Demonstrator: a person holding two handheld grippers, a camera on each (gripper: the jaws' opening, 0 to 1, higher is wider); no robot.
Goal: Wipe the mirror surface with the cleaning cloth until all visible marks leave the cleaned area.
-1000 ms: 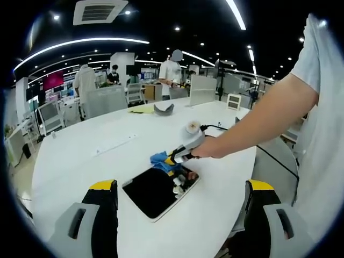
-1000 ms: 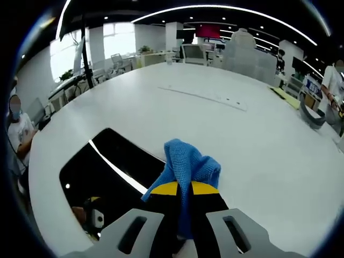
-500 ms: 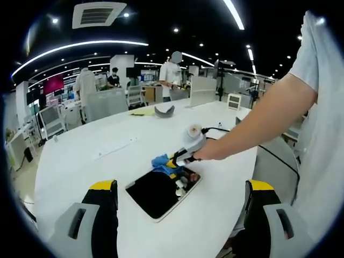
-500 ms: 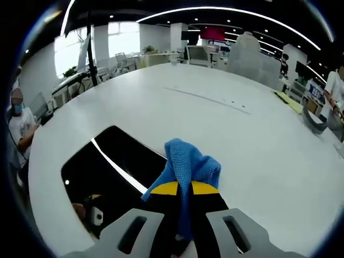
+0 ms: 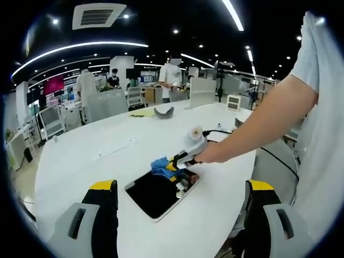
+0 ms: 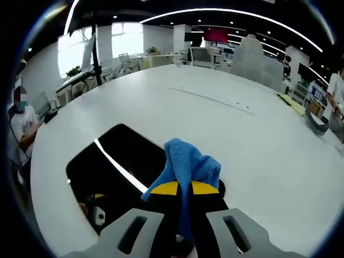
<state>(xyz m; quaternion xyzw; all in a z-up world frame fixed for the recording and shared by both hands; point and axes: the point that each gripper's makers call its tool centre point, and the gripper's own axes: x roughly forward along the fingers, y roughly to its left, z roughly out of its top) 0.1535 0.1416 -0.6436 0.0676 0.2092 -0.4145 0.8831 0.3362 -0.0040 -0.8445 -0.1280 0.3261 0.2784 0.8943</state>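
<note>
A flat rectangular mirror [image 5: 157,192] with a pale frame lies on the white table [image 5: 107,156]; its glass looks dark and reflects ceiling lights [image 6: 115,167]. My right gripper [image 6: 184,188] is shut on a blue cleaning cloth [image 6: 186,161], held just above the mirror's far edge. In the left gripper view the same right gripper [image 5: 173,163], held by a person's hand [image 5: 208,153], hangs over the mirror's far corner with the cloth [image 5: 161,164]. My left gripper [image 5: 180,185] stands open, well back from the mirror, its yellow-tipped fingers [image 5: 102,185] wide apart.
A dark curved object [image 5: 164,109] and a yellow sheet [image 5: 141,112] lie at the table's far side. A long strip [image 6: 215,99] runs across the tabletop. People stand and sit in the office behind. The table edge [image 5: 236,188] is close to the mirror.
The right gripper with the cloth has lifted slightly and shifted along the mirror's far edge. The left view pulled back a little, then held still.
</note>
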